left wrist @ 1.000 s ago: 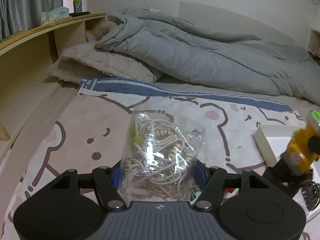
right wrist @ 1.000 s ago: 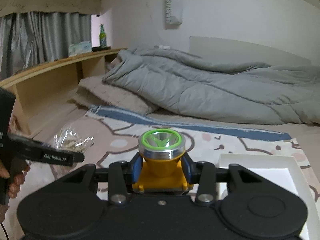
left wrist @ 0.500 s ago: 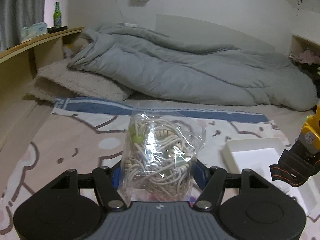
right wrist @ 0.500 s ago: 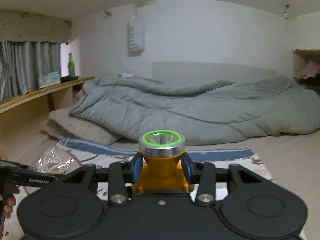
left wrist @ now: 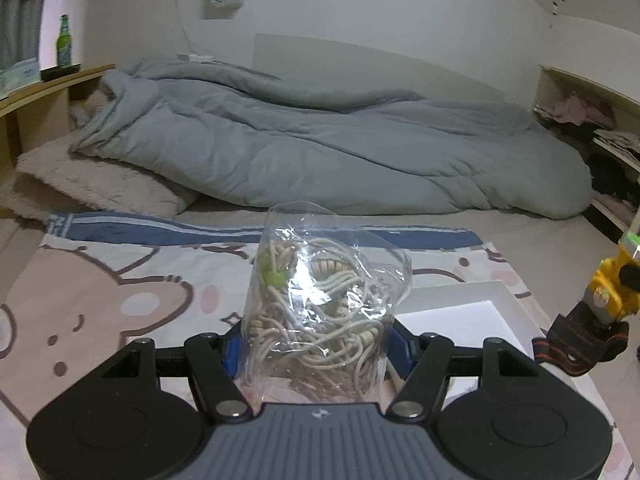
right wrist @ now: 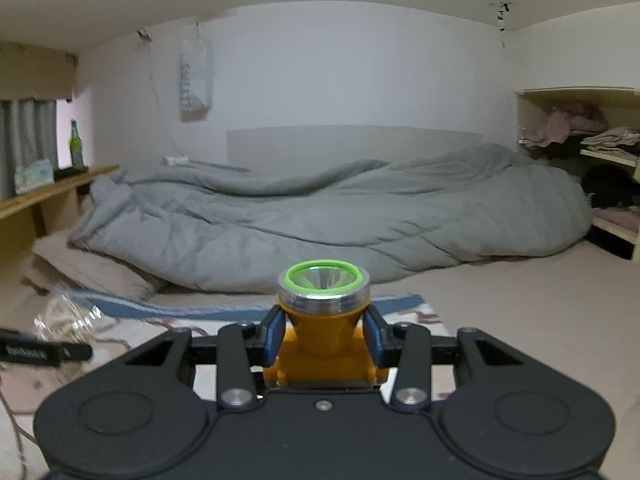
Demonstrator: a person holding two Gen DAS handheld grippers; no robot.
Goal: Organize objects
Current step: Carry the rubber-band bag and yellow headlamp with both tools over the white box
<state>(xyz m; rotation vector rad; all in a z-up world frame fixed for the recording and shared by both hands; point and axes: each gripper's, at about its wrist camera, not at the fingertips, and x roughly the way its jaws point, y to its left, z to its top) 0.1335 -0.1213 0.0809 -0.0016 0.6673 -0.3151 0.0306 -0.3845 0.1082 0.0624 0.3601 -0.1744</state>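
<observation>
Left tongs (left wrist: 316, 344) clamped on clear bag of cords (left wrist: 320, 304), right tongs (right wrist: 323, 338) clamped on yellow headlamp (right wrist: 323, 312) — both held off the bed above the cartoon blanket (left wrist: 120, 280), likely headed for the white tray (left wrist: 460, 304) — sorting.

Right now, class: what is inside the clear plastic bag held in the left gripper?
The clear plastic bag holds tangled whitish cords with a green bead; its bottom is hidden behind the left gripper.

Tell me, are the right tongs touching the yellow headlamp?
Touching. The right wrist view shows the right tongs with both blue pads pressed against the yellow headlamp.
</observation>
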